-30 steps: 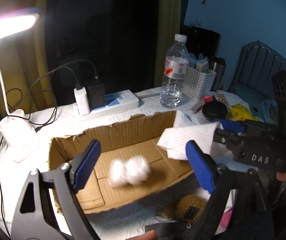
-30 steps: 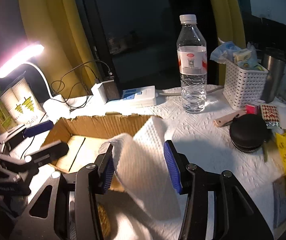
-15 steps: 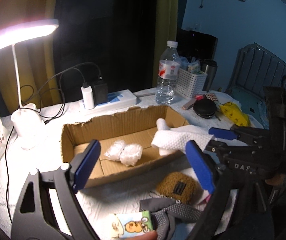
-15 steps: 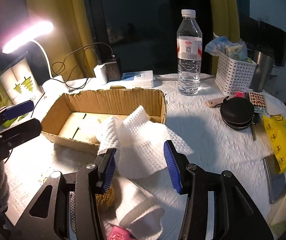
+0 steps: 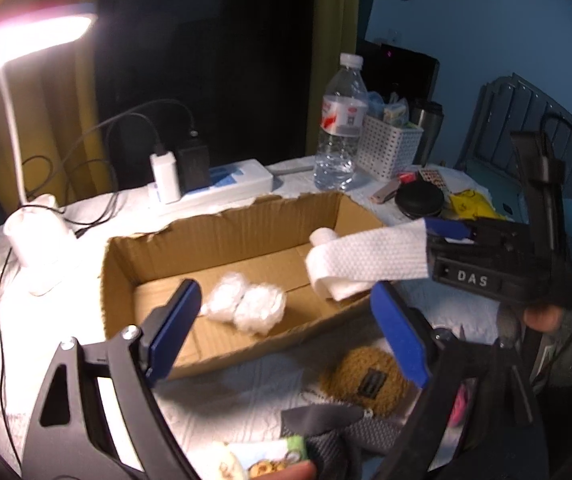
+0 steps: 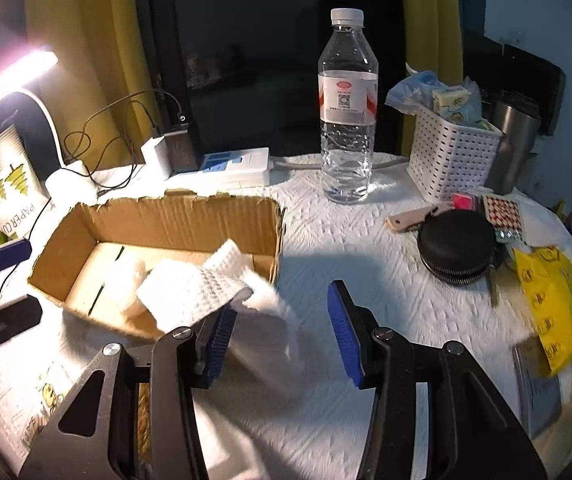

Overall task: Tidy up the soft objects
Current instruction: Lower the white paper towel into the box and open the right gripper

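Observation:
An open cardboard box [image 5: 221, 236] lies on the white-covered table, also in the right wrist view [image 6: 157, 216]. Two white fluffy balls [image 5: 245, 306] lie inside it. A white textured cloth [image 5: 366, 260] hangs over the box's right end, and in the right wrist view the cloth [image 6: 193, 288] drapes by the left finger. My right gripper [image 6: 281, 336] is open, its jaws wide apart, the cloth only touching the left pad. My left gripper [image 5: 286, 332] is open and empty above the box's near wall. A brown fuzzy pouch [image 5: 366, 376] lies in front of the box.
A water bottle [image 6: 348, 108], a white basket [image 6: 452, 156], a steel cup [image 6: 514, 144], a black round case [image 6: 458, 246] and a yellow packet [image 6: 550, 300] stand right of the box. A power strip with chargers [image 5: 205, 188] and a desk lamp [image 5: 33, 236] are behind it.
My right gripper has opened and moved toward the box, and the cloth has slid from between its jaws onto the box's right end. My left gripper hardly moved.

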